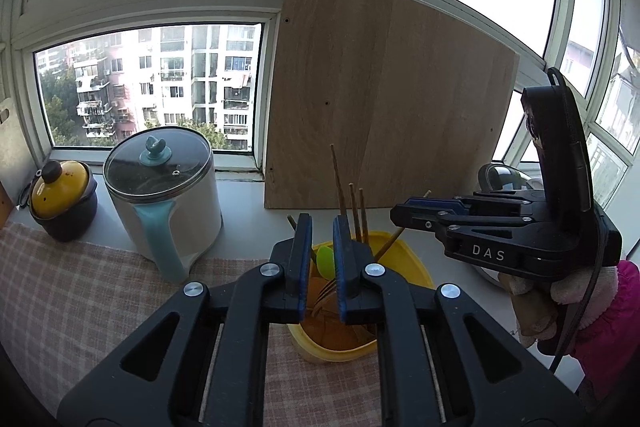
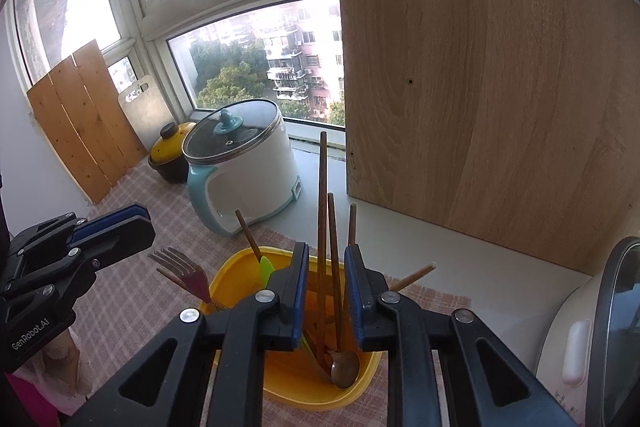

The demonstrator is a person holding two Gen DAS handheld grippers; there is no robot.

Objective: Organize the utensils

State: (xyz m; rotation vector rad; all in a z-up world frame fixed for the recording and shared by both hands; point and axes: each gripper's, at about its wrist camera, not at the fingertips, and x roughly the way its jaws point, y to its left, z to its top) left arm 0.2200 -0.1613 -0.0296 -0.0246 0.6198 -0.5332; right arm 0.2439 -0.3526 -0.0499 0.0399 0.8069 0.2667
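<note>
Utensils gathered in a yellow container [image 2: 240, 267] on the checked tabletop [image 2: 132, 227].
Wooden chopsticks [image 2: 322, 211], a spoon [image 2: 346, 367] and a fork [image 2: 180, 267] are stood inside it. The left tool [image 1: 322, 223] and right tool [image 2: 326, 251] are held above it, jaws slightly apart, nothing clamped.

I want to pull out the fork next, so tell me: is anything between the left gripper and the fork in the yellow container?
Nothing visible blocks it. In the right wrist view the left gripper hangs just left of and above the fork, whose tines stick up over the left rim of the yellow container, apart from the wooden chopsticks.
</note>
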